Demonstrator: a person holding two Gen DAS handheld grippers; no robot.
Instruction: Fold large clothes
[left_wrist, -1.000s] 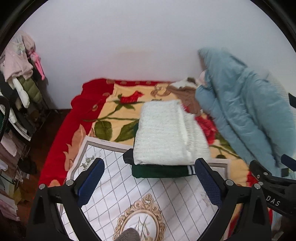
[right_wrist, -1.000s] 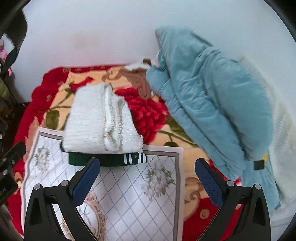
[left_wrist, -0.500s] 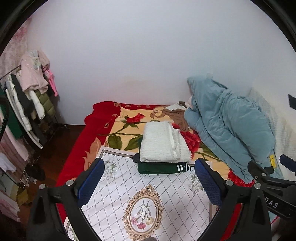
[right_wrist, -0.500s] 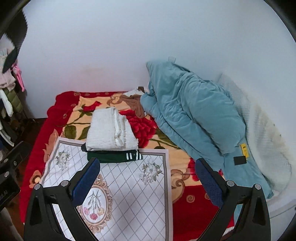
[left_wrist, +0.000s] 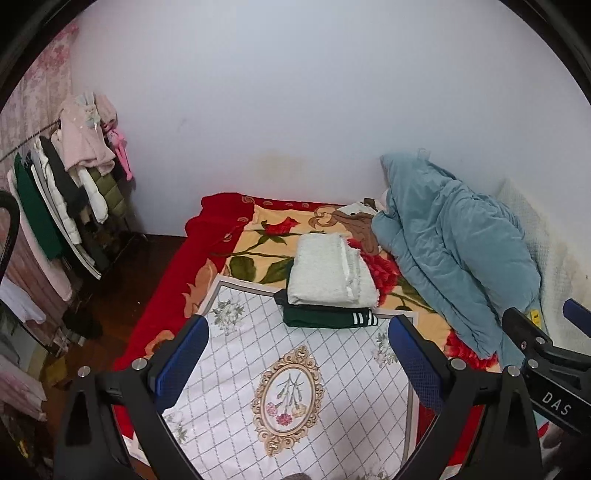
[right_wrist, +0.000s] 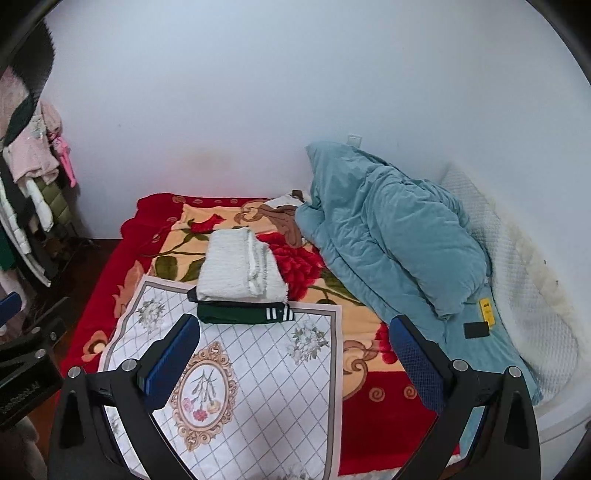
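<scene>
Both tools hang above the near end of the bed, holding nothing. The left gripper (left_wrist: 297, 354) has its blue pads spread wide apart, and the right gripper (right_wrist: 293, 354) stands the same way, jaws parted with only air between them.

The task's things sit in a neat stack at about 12 o'clock from either tool: a folded white knit (left_wrist: 328, 273) lying squarely on top of a folded dark green garment (left_wrist: 327, 318) with white stripes at its right end. The stack straddles the far edge of the white patterned cloth (left_wrist: 291, 373), which is spread over the red floral blanket (left_wrist: 221, 236). A blue quilt (left_wrist: 450, 243) is heaped at 2 o'clock, well apart from the stack, and a clothes rack (left_wrist: 62, 199) stands at 9 o'clock beside the bed.

As a judgement, both pieces look finished. The knit seems soft, light and limp, with a fringed edge that could snag; it would sag if pinched at one point, so it is best taken at two corners of the folded edge, or the stack lifted from beneath
</scene>
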